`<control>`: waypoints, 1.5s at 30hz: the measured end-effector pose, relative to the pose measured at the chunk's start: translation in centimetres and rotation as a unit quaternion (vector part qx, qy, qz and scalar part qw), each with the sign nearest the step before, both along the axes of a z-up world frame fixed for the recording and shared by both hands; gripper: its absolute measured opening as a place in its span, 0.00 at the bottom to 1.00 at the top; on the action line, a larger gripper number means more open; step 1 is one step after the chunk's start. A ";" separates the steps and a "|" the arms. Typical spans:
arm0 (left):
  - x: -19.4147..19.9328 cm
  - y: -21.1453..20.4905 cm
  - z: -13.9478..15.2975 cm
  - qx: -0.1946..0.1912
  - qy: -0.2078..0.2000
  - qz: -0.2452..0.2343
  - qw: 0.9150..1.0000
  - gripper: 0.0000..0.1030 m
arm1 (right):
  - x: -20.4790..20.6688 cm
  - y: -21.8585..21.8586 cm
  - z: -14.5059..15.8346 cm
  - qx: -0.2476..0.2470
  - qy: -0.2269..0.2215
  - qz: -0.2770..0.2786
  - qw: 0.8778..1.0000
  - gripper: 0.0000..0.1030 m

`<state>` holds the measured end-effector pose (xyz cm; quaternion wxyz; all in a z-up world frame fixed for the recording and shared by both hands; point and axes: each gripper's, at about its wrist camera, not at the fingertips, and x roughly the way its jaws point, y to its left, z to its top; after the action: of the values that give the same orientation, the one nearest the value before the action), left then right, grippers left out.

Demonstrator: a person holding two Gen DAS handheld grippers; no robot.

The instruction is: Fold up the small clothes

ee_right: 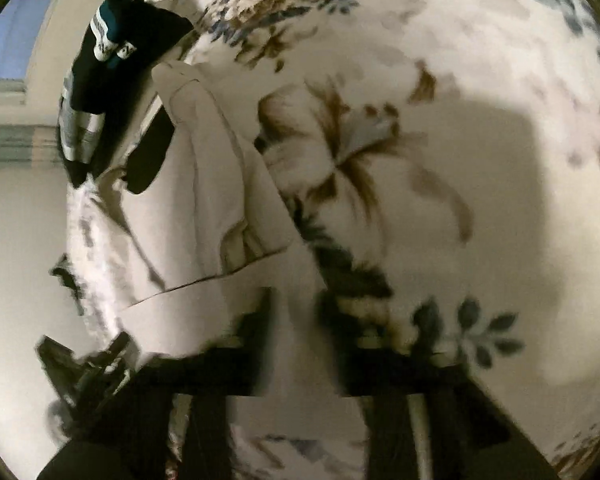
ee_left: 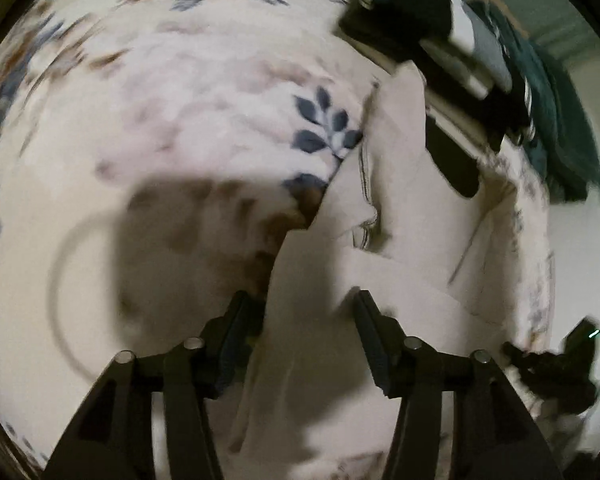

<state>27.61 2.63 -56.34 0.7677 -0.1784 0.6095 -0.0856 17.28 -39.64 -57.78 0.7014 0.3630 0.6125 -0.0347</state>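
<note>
Pale pinkish-white small cotton garment (ee_left: 384, 216), partly folded, lies flat on the white fleece bed cover with blue and brown flowers (ee_left: 204, 92). In my left wrist view its near hem passes right between my jaws and the cloth runs away toward 1 o'clock; that is its long axis, narrow end pointing at the far pile. A stitched hem or neck edge shows mid-length, near 12 o'clock of my jaws.

Left gripper (ee_left: 300, 300): jaws spread apart, nothing between them but cloth below. Whether the tips touch the fabric, cannot tell.

Right gripper (ee_right: 294, 300): badly smeared, but the jaws look parted, unloaded. From here the garment (ee_right: 204, 184) stretches from between the jaws out toward 11 o'clock, its right edge bordering the brown flower print.

Both grippers sit at the near end; left looks more squarely over it.

Beyond the far tip, at 1 o'clock: stack of dark folded clothes with white stripes (ee_left: 432, 28). Black object (ee_left: 452, 156) beside the garment, unidentifiable.
</note>
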 end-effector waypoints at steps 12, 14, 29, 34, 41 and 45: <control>0.5 1.4 5.1 -0.030 -0.075 0.024 0.996 0.02 | 1.3 -0.8 5.4 -0.007 -0.087 -0.012 0.996 0.03; 1.6 1.8 5.0 -0.035 -0.072 0.037 0.996 0.02 | 2.3 -1.0 5.3 -0.011 -0.085 -0.016 0.996 0.03; 7.5 1.9 3.7 -0.023 -0.037 0.027 0.999 0.60 | 10.1 -1.1 3.8 -0.032 -0.034 0.026 0.999 0.54; 13.2 -1.8 3.5 -0.002 -0.051 -0.036 0.998 0.60 | 17.7 0.7 4.4 -0.071 -0.045 0.070 0.994 0.54; 19.9 -7.3 0.4 0.067 -0.040 -0.127 0.989 0.60 | 25.6 3.9 2.0 -0.116 -0.016 0.129 0.985 0.54; 20.5 -9.1 0.2 0.081 -0.060 -0.164 0.981 0.20 | 27.2 4.8 0.6 -0.129 0.002 0.147 0.981 0.09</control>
<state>48.07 -6.50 -56.14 0.7906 -0.0081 0.5879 -0.1710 44.48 -34.85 -57.15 0.7385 0.1757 0.6509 -0.0104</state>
